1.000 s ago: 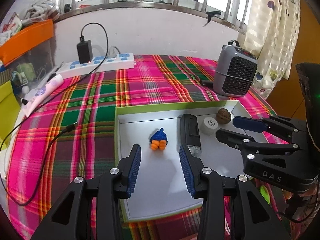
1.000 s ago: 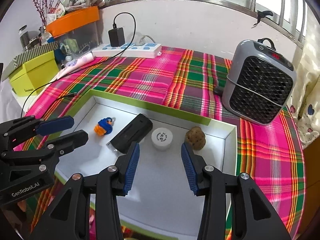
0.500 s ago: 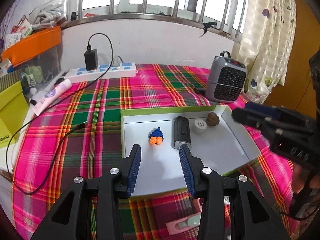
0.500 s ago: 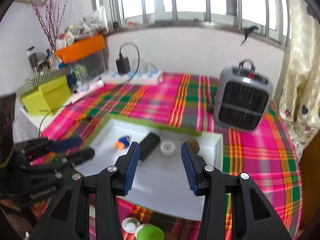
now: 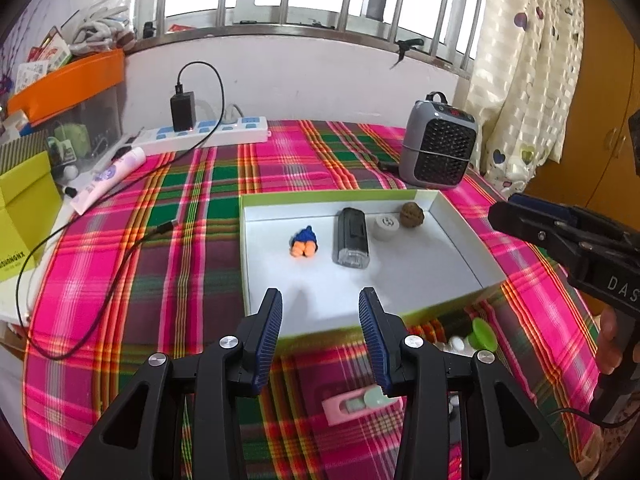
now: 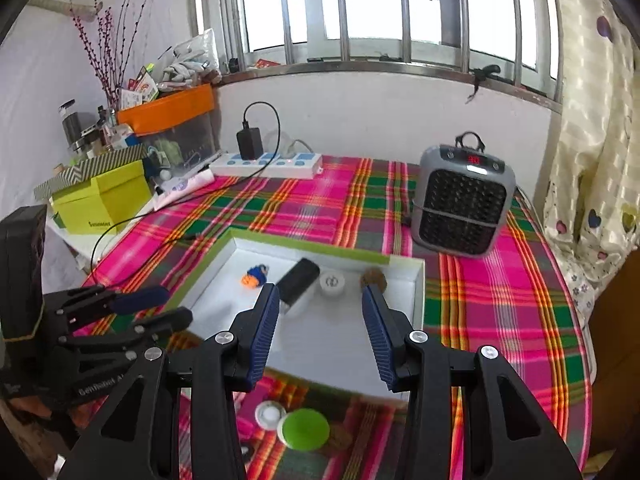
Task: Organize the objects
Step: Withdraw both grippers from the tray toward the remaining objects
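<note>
A white tray with a green rim [image 5: 320, 196] lies on the plaid cloth. Along its far side sit a blue-and-orange toy [image 5: 304, 242], a black device [image 5: 351, 238], a white round cap [image 5: 386, 226] and a walnut [image 5: 412, 213]. My left gripper [image 5: 320, 296] hovers open over the tray's near edge, with nothing between its fingers. My right gripper [image 6: 318, 292] hangs open above the tray [image 6: 420, 292], also holding nothing. It shows in the left wrist view as the right gripper [image 5: 500, 208] beside the tray's right side.
A pink item [image 5: 352, 404], a green lid [image 6: 306, 428] and a small white cap [image 6: 270, 414] lie on the cloth in front of the tray. A grey heater [image 6: 464, 204] stands behind it at the right. A power strip [image 5: 208, 134] and its black cable [image 5: 120, 256] run along the left.
Both grippers have drawn back and risen away from the tray, so it looks smaller. The small items in front of it have come into view. Neither gripper's opening has changed.
</note>
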A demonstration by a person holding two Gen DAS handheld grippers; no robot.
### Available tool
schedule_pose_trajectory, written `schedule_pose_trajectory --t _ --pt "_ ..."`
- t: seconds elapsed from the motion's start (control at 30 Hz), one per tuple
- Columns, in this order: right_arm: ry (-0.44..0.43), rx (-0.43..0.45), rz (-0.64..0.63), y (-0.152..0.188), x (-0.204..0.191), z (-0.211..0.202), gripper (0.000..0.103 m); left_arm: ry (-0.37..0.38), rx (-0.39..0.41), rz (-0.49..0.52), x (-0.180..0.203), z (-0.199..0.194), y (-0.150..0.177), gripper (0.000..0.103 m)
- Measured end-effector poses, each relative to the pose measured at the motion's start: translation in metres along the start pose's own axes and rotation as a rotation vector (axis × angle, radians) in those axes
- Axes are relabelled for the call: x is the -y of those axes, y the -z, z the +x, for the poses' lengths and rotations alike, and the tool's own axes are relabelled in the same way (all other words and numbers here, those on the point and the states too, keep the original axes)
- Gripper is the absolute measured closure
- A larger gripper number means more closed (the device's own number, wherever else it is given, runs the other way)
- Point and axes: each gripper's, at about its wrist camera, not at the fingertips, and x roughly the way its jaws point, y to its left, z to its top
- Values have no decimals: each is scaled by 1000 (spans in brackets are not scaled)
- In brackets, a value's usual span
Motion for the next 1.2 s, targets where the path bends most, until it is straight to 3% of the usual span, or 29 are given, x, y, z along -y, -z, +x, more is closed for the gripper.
schedule_pose_trajectory --t 0.3,0.77,1.2 --pt "-13 -41 -8 33 -5 -9 58 21 -33 9 1 -6 24 65" --pt "-107 -100 -23 82 -25 -15 58 90 -82 43 11 -2 51 61" --pt "-167 -136 -44 98 -36 -13 58 113 -82 132 21 6 56 54"
